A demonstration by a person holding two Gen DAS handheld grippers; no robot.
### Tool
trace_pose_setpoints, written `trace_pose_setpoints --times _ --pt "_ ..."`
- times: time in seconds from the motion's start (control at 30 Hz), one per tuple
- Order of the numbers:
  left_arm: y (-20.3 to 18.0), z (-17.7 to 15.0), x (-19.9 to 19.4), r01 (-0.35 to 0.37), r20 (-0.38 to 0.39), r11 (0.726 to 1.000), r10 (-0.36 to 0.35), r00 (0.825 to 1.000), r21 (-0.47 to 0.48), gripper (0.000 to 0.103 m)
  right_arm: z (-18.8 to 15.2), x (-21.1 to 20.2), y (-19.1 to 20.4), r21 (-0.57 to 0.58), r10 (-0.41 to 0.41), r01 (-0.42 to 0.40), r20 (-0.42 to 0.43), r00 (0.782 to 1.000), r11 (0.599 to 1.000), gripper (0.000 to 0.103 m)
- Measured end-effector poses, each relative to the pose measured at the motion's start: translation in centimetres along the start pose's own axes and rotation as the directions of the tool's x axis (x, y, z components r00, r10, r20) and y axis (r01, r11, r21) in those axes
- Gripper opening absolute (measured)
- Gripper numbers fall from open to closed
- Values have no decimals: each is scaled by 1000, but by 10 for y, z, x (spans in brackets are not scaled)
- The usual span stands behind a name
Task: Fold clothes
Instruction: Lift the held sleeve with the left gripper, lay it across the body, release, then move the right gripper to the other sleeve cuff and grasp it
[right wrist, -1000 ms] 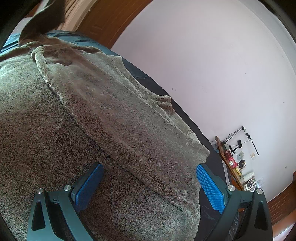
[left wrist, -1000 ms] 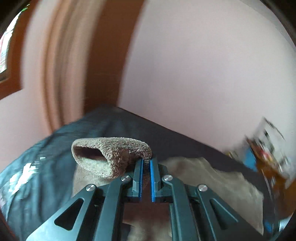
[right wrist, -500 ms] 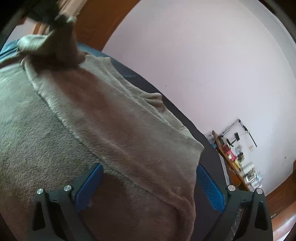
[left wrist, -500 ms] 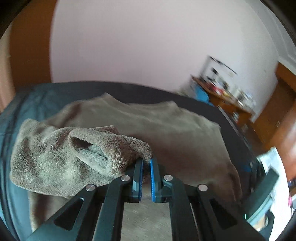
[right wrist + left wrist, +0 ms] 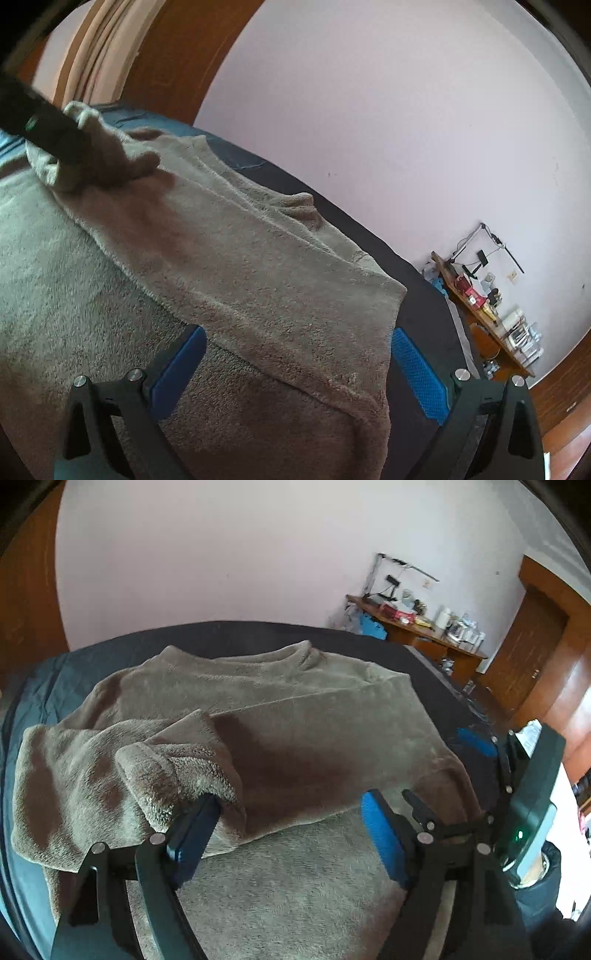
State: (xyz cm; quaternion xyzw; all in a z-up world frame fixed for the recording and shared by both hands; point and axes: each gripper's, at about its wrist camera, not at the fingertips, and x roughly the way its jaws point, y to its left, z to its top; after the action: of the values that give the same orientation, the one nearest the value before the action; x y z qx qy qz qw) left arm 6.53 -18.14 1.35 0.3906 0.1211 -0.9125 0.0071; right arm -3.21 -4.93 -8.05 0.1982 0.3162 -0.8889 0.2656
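Note:
A fuzzy taupe sweater (image 5: 295, 716) lies flat on a dark blue bed (image 5: 66, 668), neckline at the far side. Its left sleeve (image 5: 166, 771) is folded in over the body, the cuff resting against my left finger. My left gripper (image 5: 286, 825) is open just above the sweater, holding nothing. In the right wrist view the sweater (image 5: 229, 266) fills the left and middle, and my right gripper (image 5: 299, 365) is open over its right edge. The left gripper's body (image 5: 48, 129) shows at the far left over the sleeve.
A wooden desk (image 5: 413, 627) cluttered with small items stands by the pink wall; it also shows in the right wrist view (image 5: 487, 314). A wooden door (image 5: 524, 653) is at the right. The right gripper's body (image 5: 532, 797) is at the sweater's right edge.
My left gripper carried the sleeve over the sweater's body, then opened and let it go. The right gripper stayed open and nearly still.

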Motion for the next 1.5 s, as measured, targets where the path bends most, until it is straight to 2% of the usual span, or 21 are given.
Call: trace_pose_setpoints --times 0.1,0.17,0.27,0.3,0.37,0.43,0.47,0.53,0.6,0.67,0.73,0.77,0.83,0.93,1.03,1.13,1.17,1.23,1.4,1.5 --pt "-10 1 0 75 4 997 -75 997 19 82 1 -1 -6 30 8 -8 6 1000 1000 102" --pt "-24 3 1 131 3 989 -131 991 69 82 -1 0 -21 118 27 -27 3 1000 993 102" --pt "-49 3 6 136 -3 980 -137 991 144 82 -3 2 -45 253 56 -54 2 998 966 102" --pt "-53 2 5 126 1 980 -128 992 155 82 -4 3 -53 298 65 -63 3 998 953 102" --pt "-53 -2 1 109 20 982 -113 993 154 82 -9 1 -73 421 136 -138 35 990 897 102" --pt "-38 -7 -10 98 55 990 -104 993 104 82 -13 -2 -83 486 205 -221 86 975 846 102" --pt "-23 -9 -18 92 80 995 -96 992 48 82 -13 -5 -86 500 248 -276 123 961 821 102" --pt "7 -11 -32 58 131 996 -49 990 -67 82 -11 -10 -83 487 294 -338 168 941 805 102" --pt "44 -15 -47 -37 196 976 80 977 -214 82 -7 -14 -74 447 320 -371 187 929 814 102" --pt "73 -19 -58 -162 218 925 246 944 -345 82 -4 -16 -62 395 316 -364 183 931 843 102" --pt "103 -26 -63 -263 196 841 391 899 -473 82 -2 -17 -49 344 295 -340 178 939 875 102" --pt "115 -30 -62 -276 179 812 415 892 -514 82 -1 -17 -41 313 276 -318 172 946 895 102" --pt "130 -37 -59 -277 147 781 422 894 -560 82 1 -15 -27 256 254 -286 150 955 923 102" --pt "141 -44 -55 -295 109 755 433 895 -586 82 6 -16 -17 207 234 -256 121 965 944 102" --pt "151 -51 -51 -313 70 728 443 894 -610 82 24 -23 5 115 324 -332 80 943 936 102" --pt "161 -59 -47 -331 31 700 451 892 -632 82 55 -34 46 -49 348 -346 37 937 937 102" --pt "163 -61 -47 -325 25 696 442 897 -640 82 69 -36 64 -116 340 -335 26 940 935 102" --pt "167 -64 -47 -303 21 693 417 909 -654 82 87 -31 90 -178 359 -353 2 933 919 102" --pt "173 -69 -39 -283 -9 680 376 926 -677 82 115 7 133 -200 352 -363 -93 931 910 102" --pt "177 -73 -33 -264 -28 672 341 940 -692 82 119 36 111 -19 333 -338 -129 934 941 102"
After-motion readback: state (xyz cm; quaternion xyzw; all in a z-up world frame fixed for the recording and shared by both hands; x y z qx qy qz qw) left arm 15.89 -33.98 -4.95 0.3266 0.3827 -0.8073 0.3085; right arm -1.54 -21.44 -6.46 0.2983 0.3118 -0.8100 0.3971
